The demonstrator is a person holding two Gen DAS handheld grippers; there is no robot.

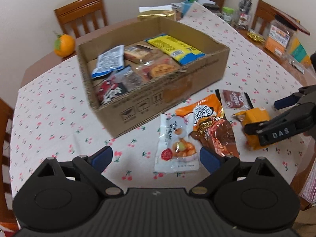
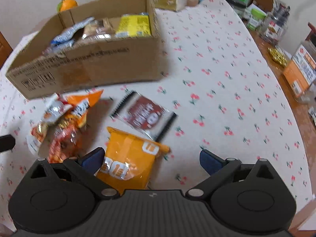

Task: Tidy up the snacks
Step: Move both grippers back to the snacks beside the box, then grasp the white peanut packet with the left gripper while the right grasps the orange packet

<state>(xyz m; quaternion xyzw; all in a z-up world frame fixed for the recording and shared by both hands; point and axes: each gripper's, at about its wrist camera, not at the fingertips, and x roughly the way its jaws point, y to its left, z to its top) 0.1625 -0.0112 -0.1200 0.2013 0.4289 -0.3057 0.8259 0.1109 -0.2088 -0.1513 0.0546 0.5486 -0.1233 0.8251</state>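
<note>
The right gripper (image 2: 151,159) is nearest, jaws wide open and empty over the yellow snack bag (image 2: 128,164) at bottom middle, which probably points up toward the cardboard box (image 2: 94,65); the left gripper (image 1: 156,157) is open and empty too.

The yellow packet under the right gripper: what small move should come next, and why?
Probably lower the right gripper a little and close on the yellow packet. Its jaws are open, the packet lies between them on the tablecloth, still outside the cardboard box.
</note>
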